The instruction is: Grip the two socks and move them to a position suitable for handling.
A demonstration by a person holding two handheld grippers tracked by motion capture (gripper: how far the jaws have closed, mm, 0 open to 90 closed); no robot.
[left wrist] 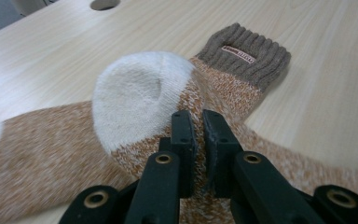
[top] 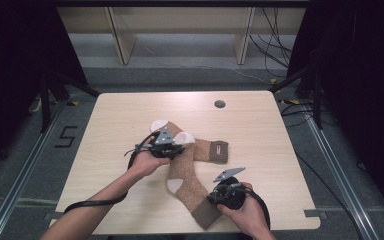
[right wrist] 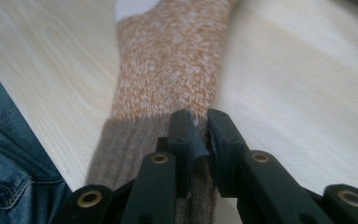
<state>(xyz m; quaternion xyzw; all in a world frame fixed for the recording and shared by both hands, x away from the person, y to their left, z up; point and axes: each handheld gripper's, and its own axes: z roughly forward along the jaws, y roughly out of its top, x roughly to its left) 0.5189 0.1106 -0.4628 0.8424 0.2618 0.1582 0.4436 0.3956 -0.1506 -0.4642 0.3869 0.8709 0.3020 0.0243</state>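
Both tools [top: 180, 148] [top: 211, 199] pinch sock [top: 187, 177] edges.

We see left black two-jaw gripper [top: 172, 148]: grey three-cornered top plate, black trailing cable | right black two-jaw gripper [top: 215, 199]: same plate and cable | our jaws: black links, brass-ringed pivot screws | bare forearms, blue denim trousers [right wrist: 9, 163]
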